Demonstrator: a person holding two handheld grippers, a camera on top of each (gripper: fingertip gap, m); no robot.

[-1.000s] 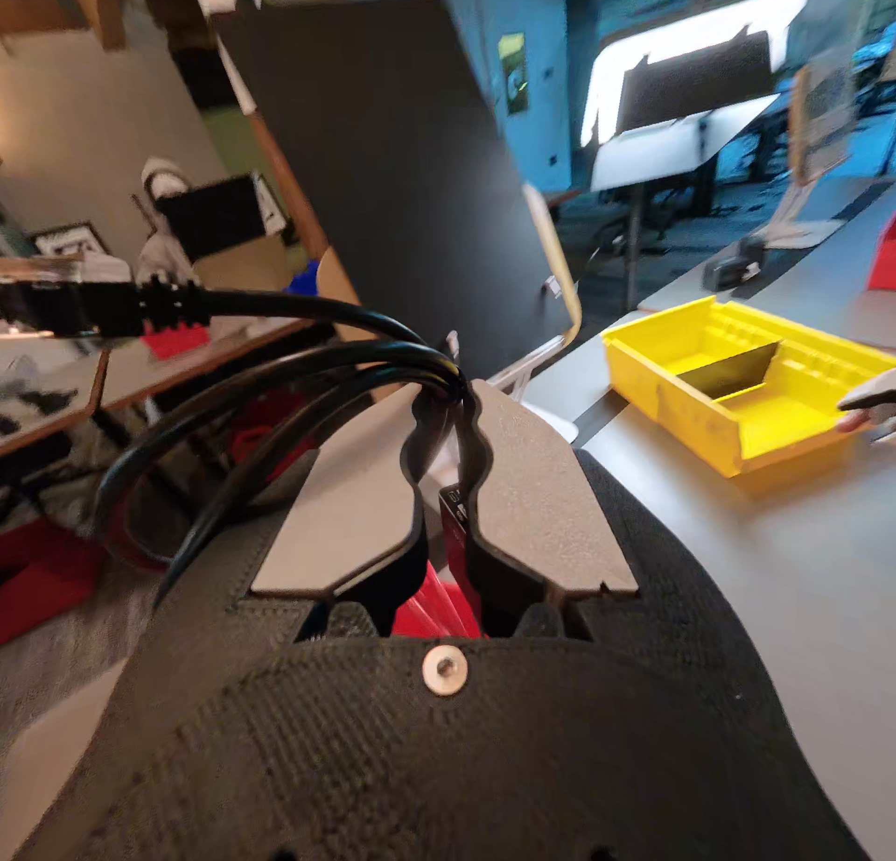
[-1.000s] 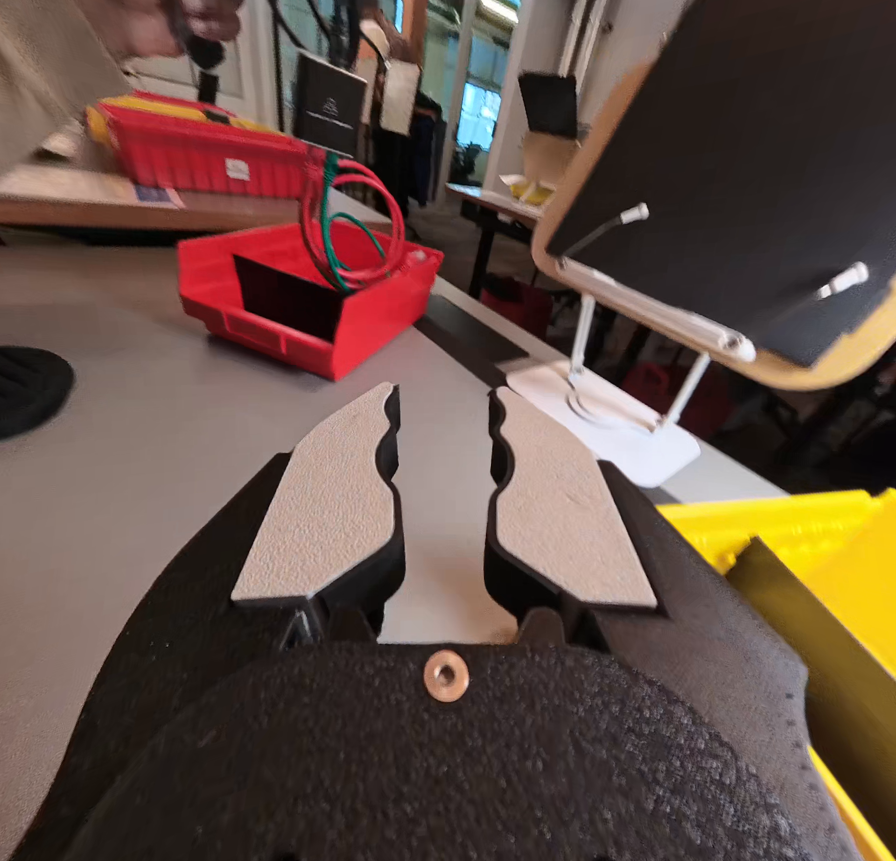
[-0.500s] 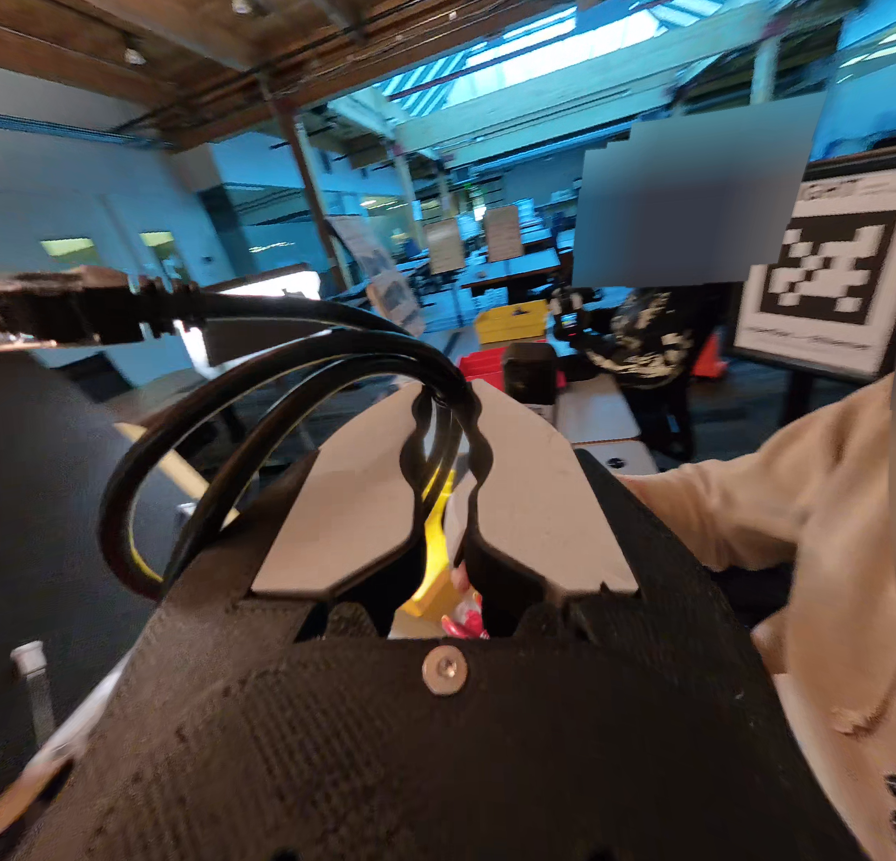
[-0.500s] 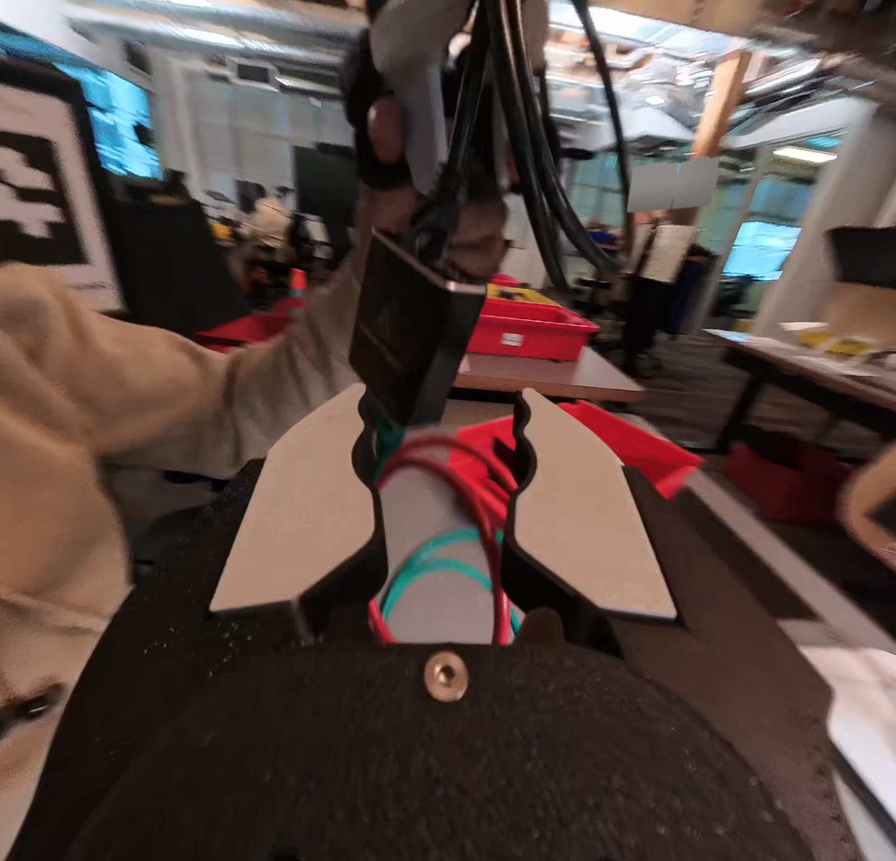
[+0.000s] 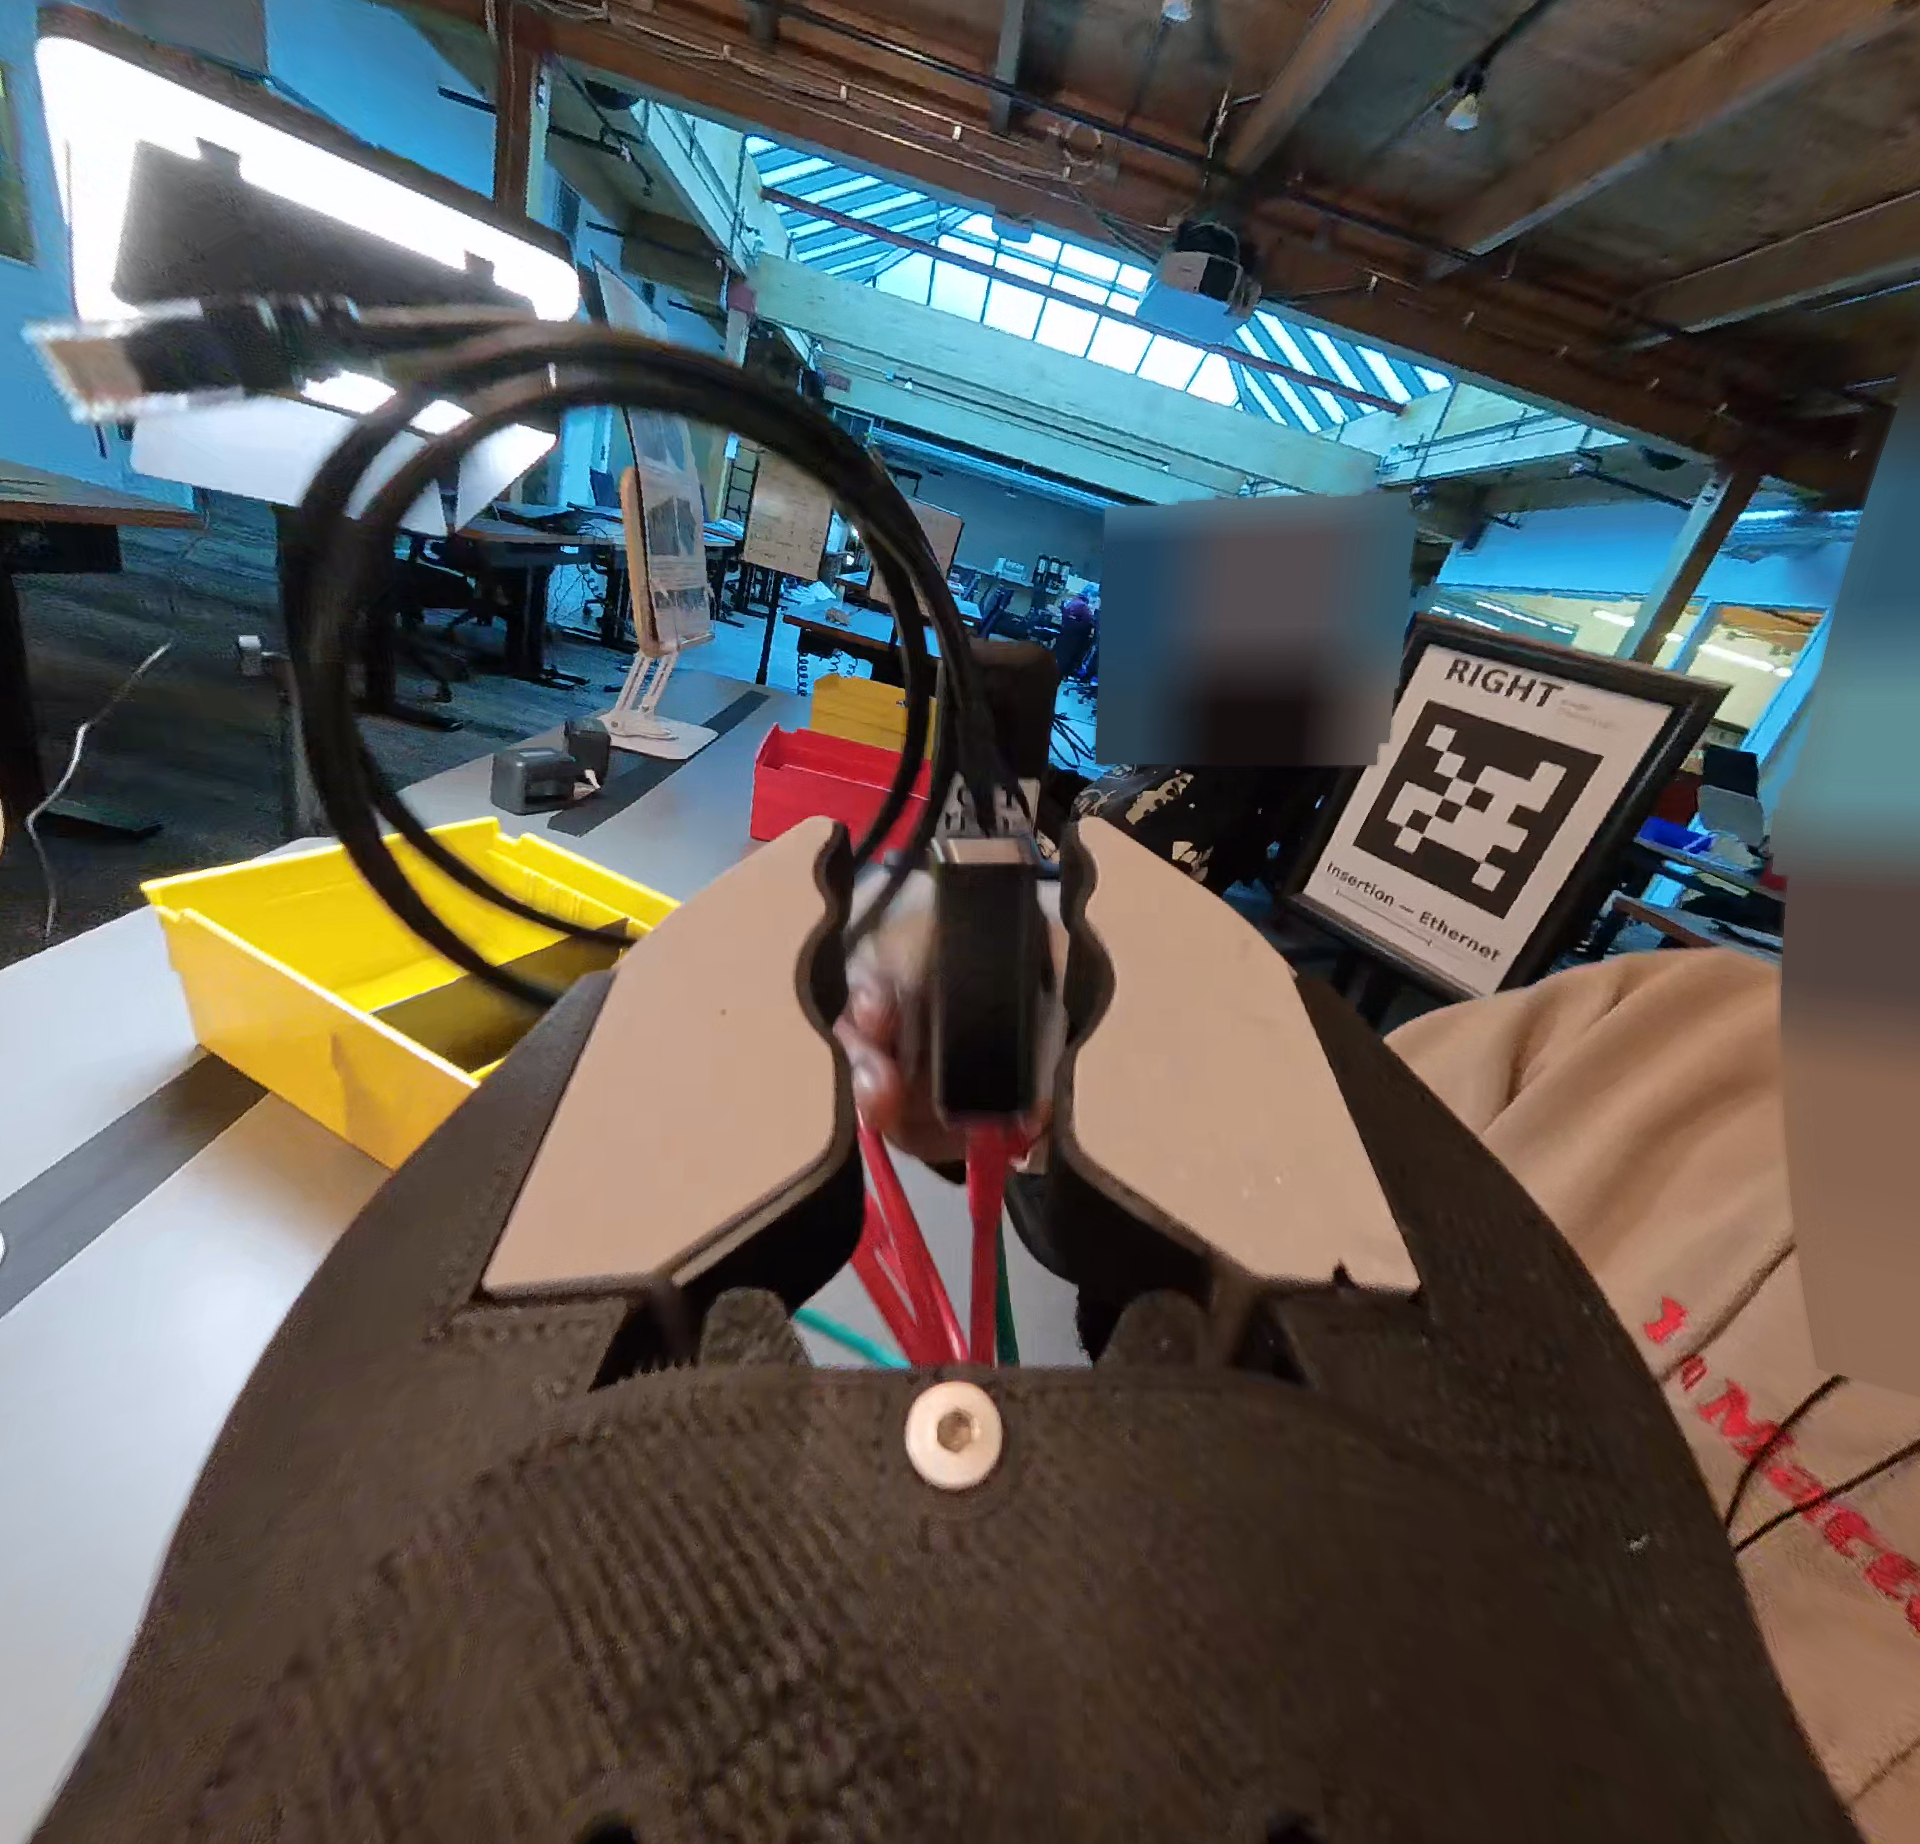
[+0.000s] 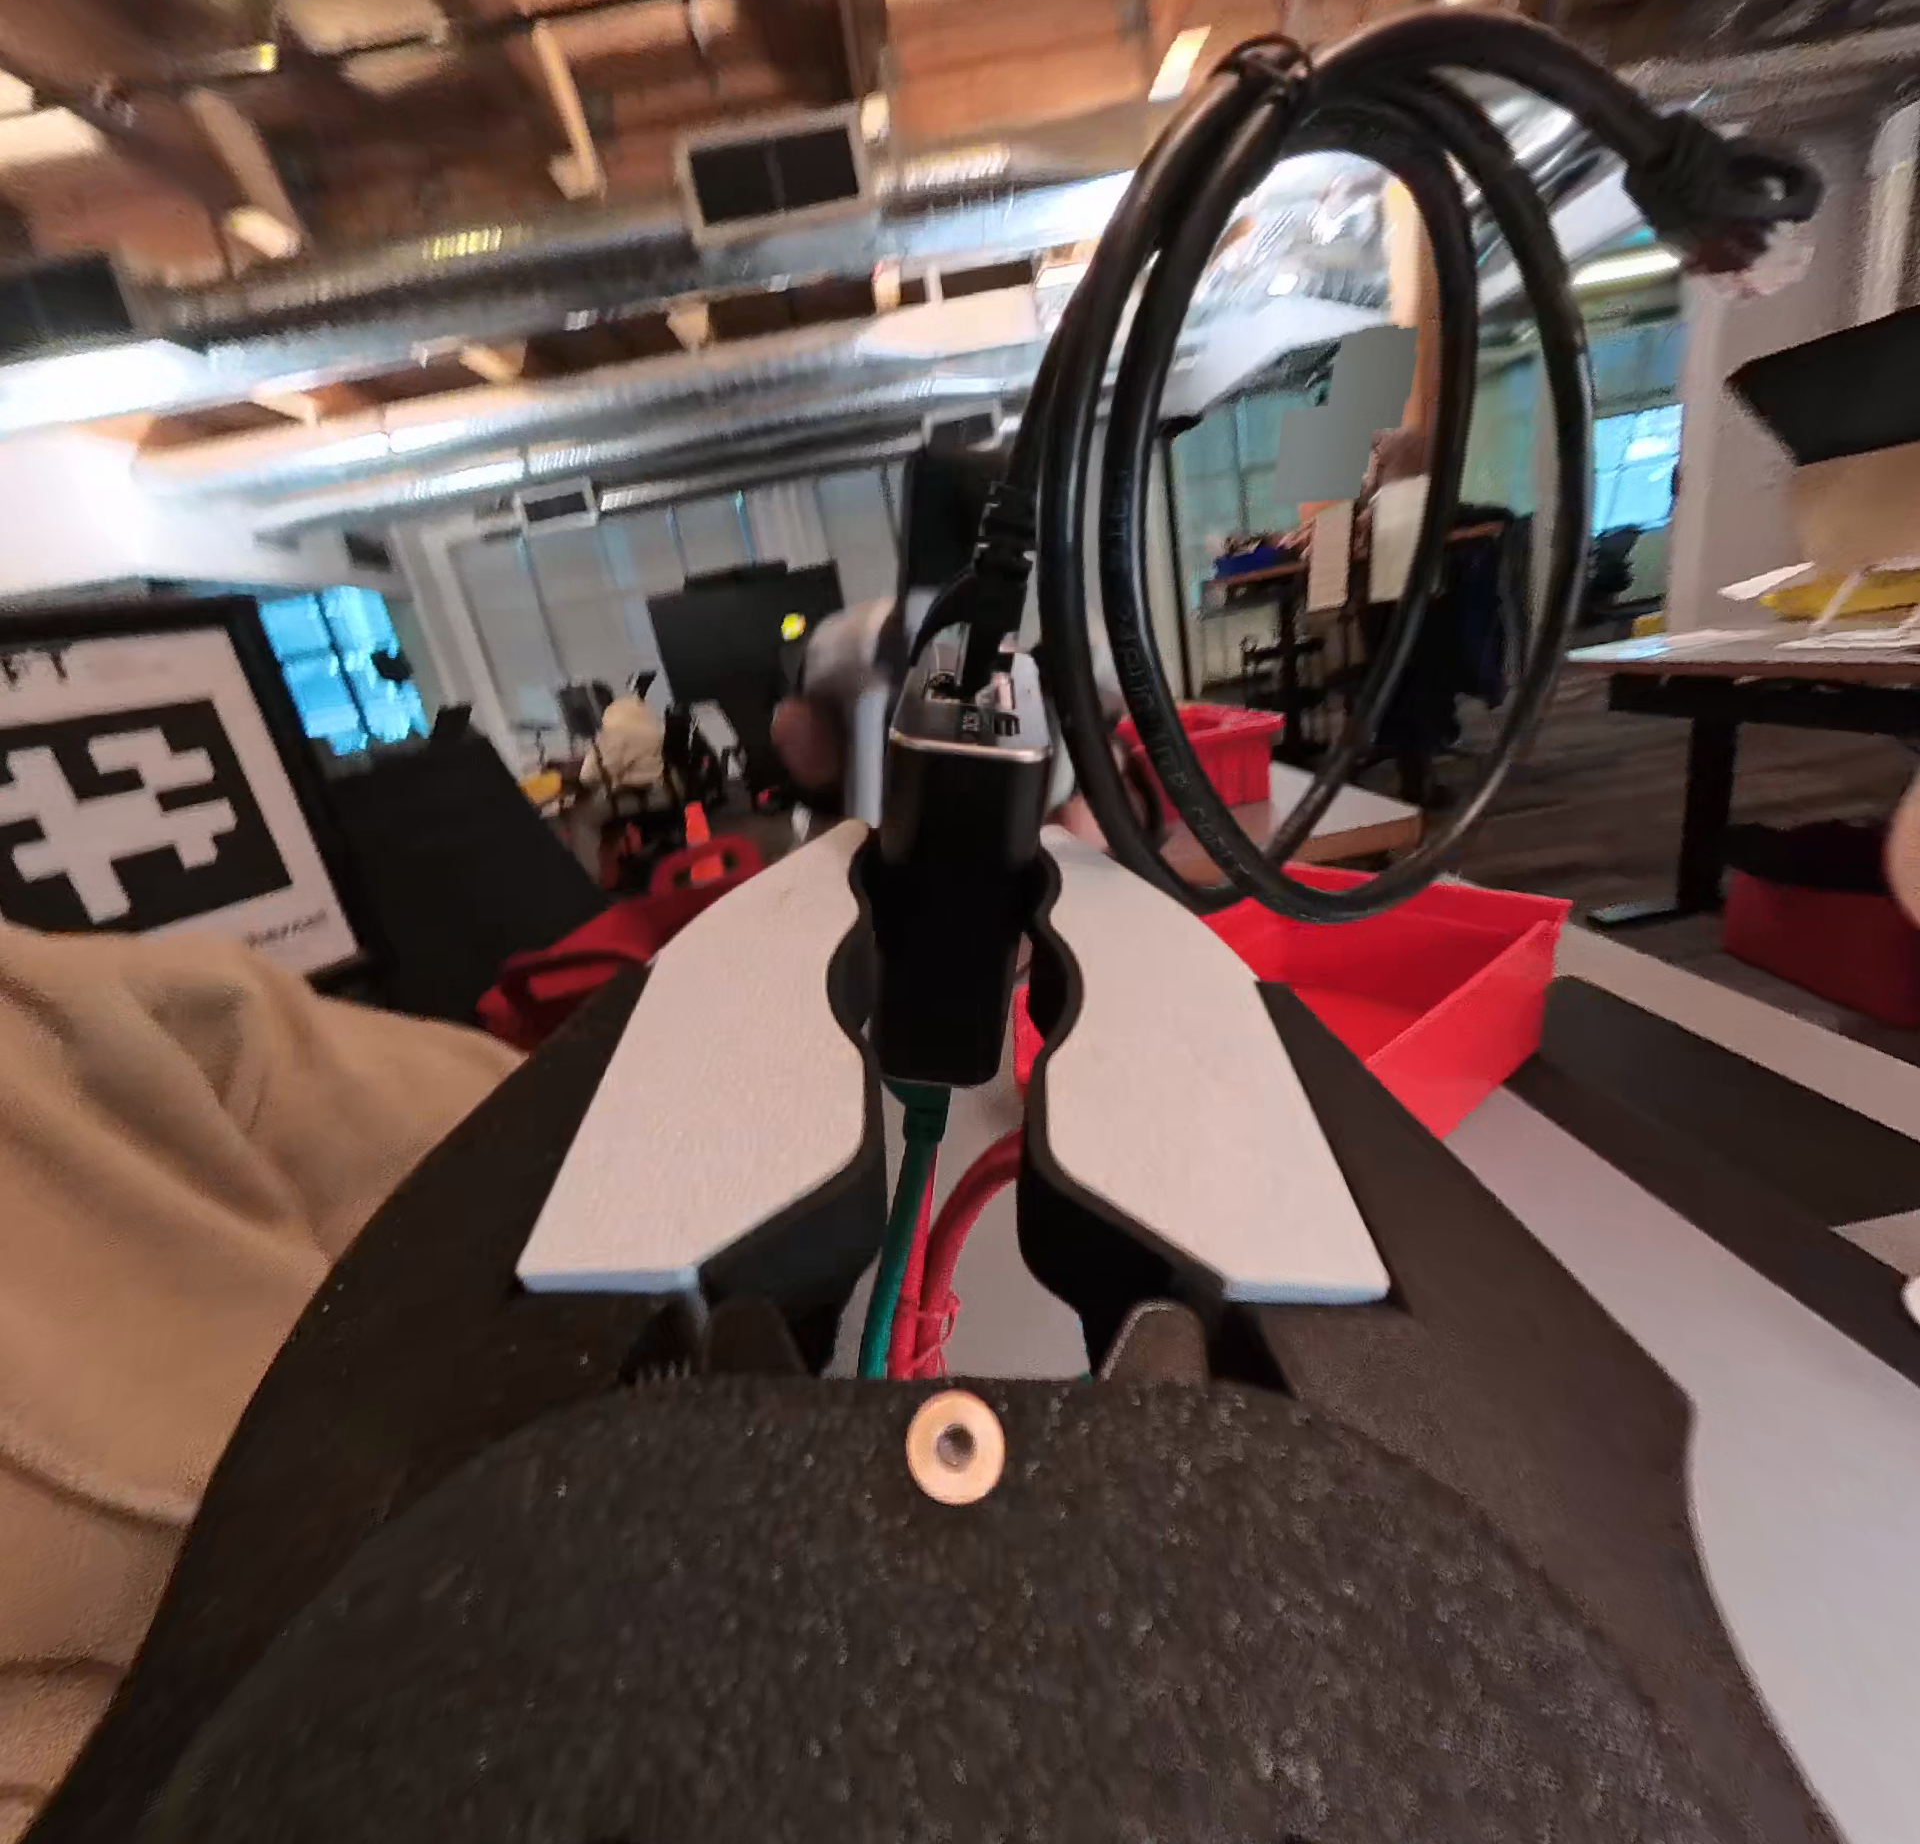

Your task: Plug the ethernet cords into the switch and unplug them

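The small black switch (image 6: pixel 956 911) stands upright between my right gripper's fingers; the right gripper (image 6: pixel 954 844) is shut on it above the table. A coiled black ethernet cord (image 6: pixel 1070 547) is plugged into the switch's top, and its free plug (image 6: pixel 1735 205) sticks out at the upper right. A red cord (image 6: pixel 951 1244) and a green cord (image 6: pixel 899 1223) hang from the switch's underside. My left gripper (image 5: pixel 956 844) faces the switch (image 5: pixel 982 994) with its jaws apart, not pinching it. The black coil (image 5: pixel 312 599) is blurred at its left.
A yellow bin (image 5: pixel 270 953) sits on the grey table (image 5: pixel 104 1275) to the left. A red bin (image 6: pixel 1455 973) sits to the right. A framed marker sign (image 5: pixel 1486 838) stands behind. A person's beige sleeve (image 6: pixel 156 1119) is close by. Across from one pair of fingers to the other is roughly 4 cm.
My right gripper rose from the table and shut on the switch. My left gripper swung round, opened and let go of the black coil.
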